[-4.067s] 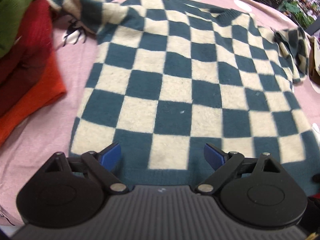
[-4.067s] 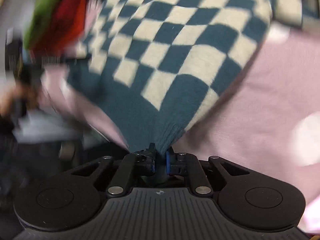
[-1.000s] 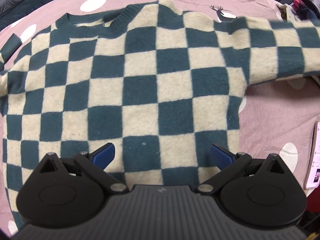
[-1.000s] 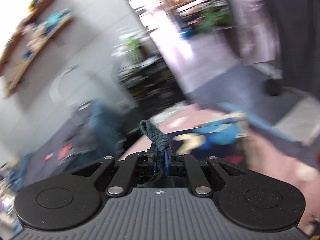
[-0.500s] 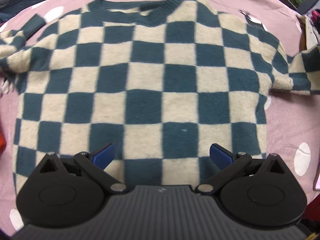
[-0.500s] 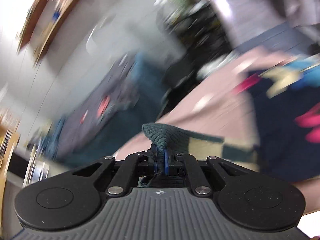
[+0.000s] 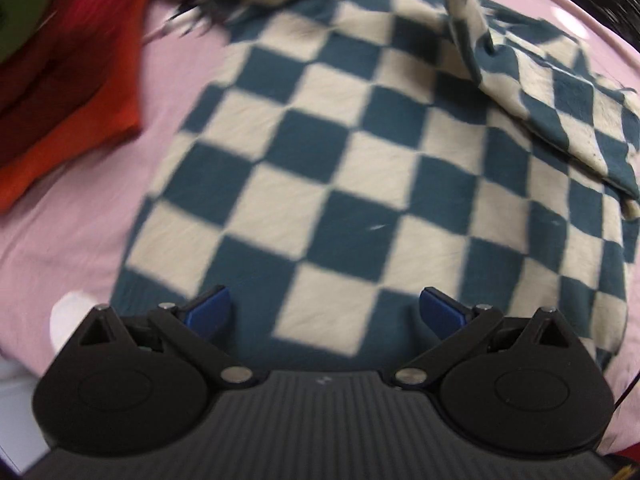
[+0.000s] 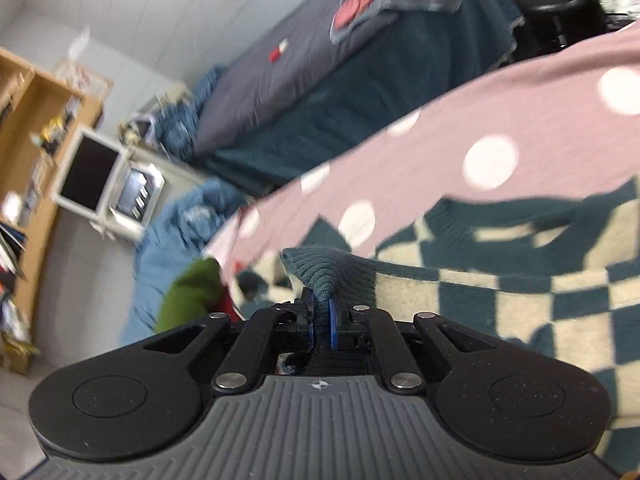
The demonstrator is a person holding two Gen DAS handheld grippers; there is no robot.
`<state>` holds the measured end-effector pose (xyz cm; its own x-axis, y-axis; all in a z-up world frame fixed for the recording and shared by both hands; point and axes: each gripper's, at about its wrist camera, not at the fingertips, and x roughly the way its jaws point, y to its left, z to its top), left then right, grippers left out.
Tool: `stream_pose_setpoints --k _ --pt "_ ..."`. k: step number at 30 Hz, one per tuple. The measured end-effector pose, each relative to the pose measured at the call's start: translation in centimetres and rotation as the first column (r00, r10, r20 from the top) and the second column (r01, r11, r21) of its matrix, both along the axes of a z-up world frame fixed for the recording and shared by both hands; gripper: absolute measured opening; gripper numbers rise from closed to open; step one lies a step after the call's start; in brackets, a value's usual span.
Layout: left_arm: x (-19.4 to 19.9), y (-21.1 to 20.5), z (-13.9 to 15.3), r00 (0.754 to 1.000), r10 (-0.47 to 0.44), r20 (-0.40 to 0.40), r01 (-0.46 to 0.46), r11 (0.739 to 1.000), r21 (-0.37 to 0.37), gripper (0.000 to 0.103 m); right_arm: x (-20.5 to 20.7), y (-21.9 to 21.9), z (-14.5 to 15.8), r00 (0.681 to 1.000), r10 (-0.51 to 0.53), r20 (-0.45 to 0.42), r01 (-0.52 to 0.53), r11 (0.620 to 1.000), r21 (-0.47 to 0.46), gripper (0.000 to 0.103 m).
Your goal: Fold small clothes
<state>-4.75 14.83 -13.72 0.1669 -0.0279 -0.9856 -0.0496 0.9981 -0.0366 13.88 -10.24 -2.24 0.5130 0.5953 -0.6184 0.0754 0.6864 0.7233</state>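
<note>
Right wrist view: right claw [image 8: 320, 322] pinches the checkered sweater [image 8: 500, 280] cuff; left claw [image 7: 324, 310] gapes above its hem.

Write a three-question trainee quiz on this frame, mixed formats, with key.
1. True or false: the right gripper is shut on the ribbed teal cuff of the teal-and-cream checkered knit sweater.
2. Multiple choice: the left gripper is A) shut on the hem, B) open above the sweater's hem, C) holding the folded red and orange clothes.
3. Fill in: the sweater lies on a pink cloth with white ____.

Key: 1 true; 2 B; 3 dots.
</note>
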Motion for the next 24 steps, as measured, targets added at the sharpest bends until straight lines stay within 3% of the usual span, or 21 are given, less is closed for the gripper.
stream_pose_setpoints --k 4,8,9,10,11,14,18,21,24 --pt "-0.5 1.9 -0.3 0.998 0.057 -0.007 -0.057 0.998 0.005 0.103 0.5 3.2 -2.4 0.998 0.055 -0.019 -0.056 0.997 -0.061 0.017" --pt "0.0 2.3 0.0 0.997 0.073 0.013 -0.073 0.997 0.012 0.103 0.6 3.6 -3.8 0.993 0.108 -0.046 -0.112 0.989 -0.095 0.041" --pt "0.2 2.3 0.1 0.997 0.072 0.027 -0.072 0.997 0.011 0.103 0.5 3.8 -4.1 0.991 0.12 -0.052 -0.124 0.987 -0.099 0.058" --pt "0.4 2.2 0.3 0.997 0.07 0.041 -0.07 0.997 0.01 0.103 0.4 3.5 -4.1 0.991 0.123 -0.049 -0.127 0.987 -0.101 0.068" --pt "0.8 2.2 0.5 0.996 0.067 0.054 -0.067 0.998 0.008 0.103 -0.1 2.7 -3.8 0.992 0.121 -0.035 -0.124 0.987 -0.104 0.07" --pt "2.4 1.3 1.0 0.994 0.039 0.104 -0.039 0.999 0.003 0.103 -1.6 0.1 -2.9 0.99 0.133 0.045 -0.122 0.975 -0.187 0.069" --pt "5.8 -0.6 2.7 0.978 -0.021 0.206 0.029 0.999 -0.039 0.097 -4.2 -3.9 -3.4 0.981 0.183 0.067 -0.135 0.885 -0.446 0.056" --pt "9.3 -2.9 3.0 0.969 -0.085 0.23 0.091 0.996 -0.017 0.097 -6.4 -7.3 -4.8 0.979 0.203 0.012 -0.164 0.824 -0.543 0.053" --pt "12.5 -5.0 2.7 0.961 -0.131 0.242 0.13 0.991 0.02 0.097 -8.0 -9.9 -6.1 0.982 0.174 -0.076 -0.186 0.797 -0.574 0.053"
